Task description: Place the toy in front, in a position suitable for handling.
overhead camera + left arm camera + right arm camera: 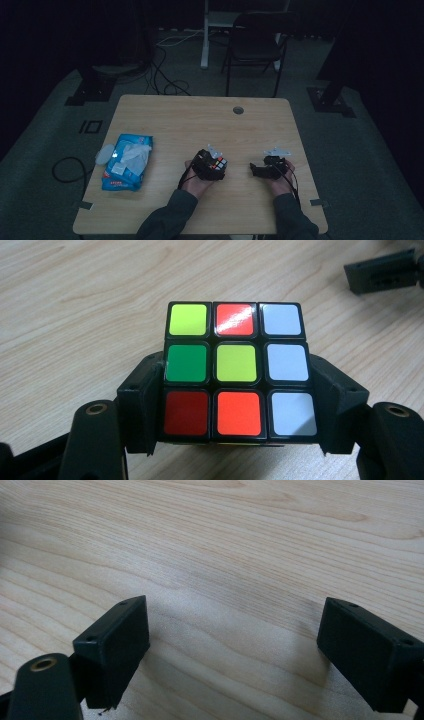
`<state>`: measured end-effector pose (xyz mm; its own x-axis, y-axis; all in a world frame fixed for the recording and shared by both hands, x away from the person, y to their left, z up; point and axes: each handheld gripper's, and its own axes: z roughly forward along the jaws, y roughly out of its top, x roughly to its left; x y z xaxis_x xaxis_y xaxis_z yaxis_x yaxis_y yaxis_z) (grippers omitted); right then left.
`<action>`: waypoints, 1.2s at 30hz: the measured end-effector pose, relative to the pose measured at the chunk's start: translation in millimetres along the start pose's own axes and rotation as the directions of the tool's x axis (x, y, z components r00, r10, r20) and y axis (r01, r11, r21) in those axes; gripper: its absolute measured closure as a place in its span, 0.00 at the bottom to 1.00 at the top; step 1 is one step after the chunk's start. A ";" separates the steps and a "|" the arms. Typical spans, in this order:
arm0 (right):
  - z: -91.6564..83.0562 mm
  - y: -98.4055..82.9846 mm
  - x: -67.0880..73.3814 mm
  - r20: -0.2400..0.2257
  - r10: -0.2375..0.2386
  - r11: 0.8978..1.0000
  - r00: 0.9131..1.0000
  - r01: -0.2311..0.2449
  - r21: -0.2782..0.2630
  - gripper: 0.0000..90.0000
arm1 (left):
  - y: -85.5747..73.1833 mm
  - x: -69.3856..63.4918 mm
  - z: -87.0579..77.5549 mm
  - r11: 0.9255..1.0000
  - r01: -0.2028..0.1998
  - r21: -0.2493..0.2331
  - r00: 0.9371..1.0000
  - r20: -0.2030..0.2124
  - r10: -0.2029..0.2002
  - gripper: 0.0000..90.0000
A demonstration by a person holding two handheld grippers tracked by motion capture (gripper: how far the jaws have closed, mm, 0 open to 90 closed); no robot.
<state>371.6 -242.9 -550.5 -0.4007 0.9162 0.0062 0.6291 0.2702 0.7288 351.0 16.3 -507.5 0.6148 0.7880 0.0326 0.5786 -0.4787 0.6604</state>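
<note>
A scrambled puzzle cube (239, 371) with yellow, red, white, green and orange stickers sits between the black jaws of my left gripper (235, 400), which is shut on its two sides. From above, the cube (218, 164) and left gripper (210, 165) lie near the table's front centre. My right gripper (260, 170) rests to the right of it, held by the other hand. Its jaws stand wide apart (235, 645) over bare wood with nothing between them.
A blue pack of wet wipes (127, 161) with a white lid beside it lies at the table's left. The wooden table (200, 120) has a round grommet (238, 110) near the far edge. A dark chair (255, 45) and floor cables stand beyond.
</note>
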 end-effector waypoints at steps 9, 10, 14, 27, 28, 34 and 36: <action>0.0 0.0 -0.1 0.000 -0.001 1.000 1.000 0.001 0.000 0.15 | -1.7 0.8 1.9 1.000 0.000 -0.002 1.000 0.008 0.000 0.38; 0.0 0.0 -0.1 0.000 -0.001 1.000 1.000 0.001 0.001 0.15 | -2.0 1.1 1.8 1.000 -0.001 -0.005 1.000 0.013 0.001 0.38; 0.0 0.0 -0.1 0.000 -0.001 1.000 1.000 0.001 0.000 0.15 | -3.8 2.1 0.1 1.000 0.009 -0.024 1.000 0.022 -0.008 0.37; 0.0 0.0 0.0 0.000 0.000 1.000 1.000 0.000 0.000 0.15 | 2.9 5.7 -18.1 0.997 0.005 -0.080 1.000 0.019 -0.003 0.33; 0.0 0.0 0.0 0.000 0.000 1.000 1.000 0.000 0.000 0.15 | 3.1 6.4 -19.8 0.997 0.007 -0.077 1.000 0.025 -0.005 0.33; 0.1 0.1 -0.1 -0.001 -0.001 1.000 1.000 0.001 0.000 0.15 | 0.2 11.9 -29.1 0.996 0.023 -0.089 0.999 0.039 -0.020 0.38; 0.1 0.1 -0.1 -0.001 -0.001 1.000 1.000 0.001 0.000 0.15 | -0.5 13.3 -31.2 0.995 0.031 -0.093 0.999 0.041 -0.027 0.39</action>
<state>371.8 -243.0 -550.5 -0.4018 0.9157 0.0063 0.6285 0.2708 0.7291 342.1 39.1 -483.9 0.6204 0.7841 -0.0166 0.5451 -0.4158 0.7280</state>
